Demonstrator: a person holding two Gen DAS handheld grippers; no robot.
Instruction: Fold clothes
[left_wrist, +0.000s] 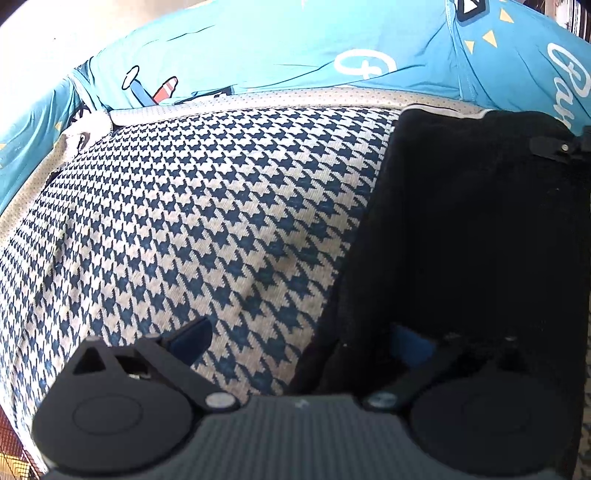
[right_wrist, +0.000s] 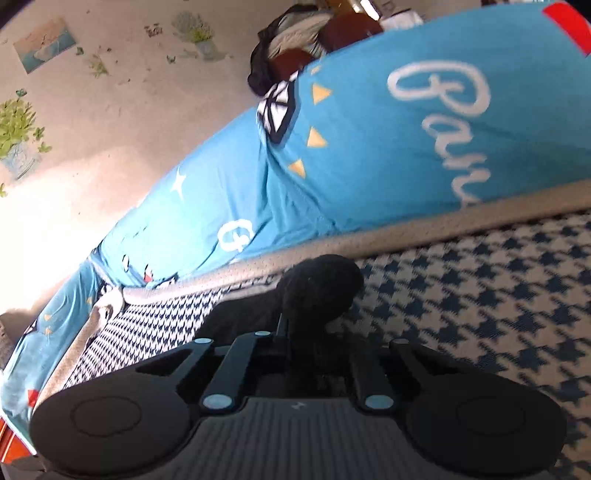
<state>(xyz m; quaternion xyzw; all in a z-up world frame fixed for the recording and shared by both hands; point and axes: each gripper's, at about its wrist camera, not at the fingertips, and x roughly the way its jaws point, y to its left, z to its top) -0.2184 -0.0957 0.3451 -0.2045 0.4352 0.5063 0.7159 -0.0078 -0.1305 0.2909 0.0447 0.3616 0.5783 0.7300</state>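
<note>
Ahead of both grippers I saw a turquoise printed bed sheet (left_wrist: 258, 40), white script lettering across it, covering the mattress beyond. Nearer, a navy-and-white houndstooth mat (left_wrist: 184, 206) with a pale perforated border (left_wrist: 295, 98) spread under and in front of the tools. On it, to the right of my left gripper (left_wrist: 301, 341), lay the black garment (left_wrist: 472, 229), its far edge reaching the border. My left gripper stood with jaws wide apart, one blue-padded finger (left_wrist: 192, 334) over the houndstooth, the other over the dark cloth, nothing pinched between them. My right gripper (right_wrist: 314, 328) had its jaws drawn together on a bunched fold of the black garment, which bulged up just ahead of the fingertips, beside the border strip.
</note>
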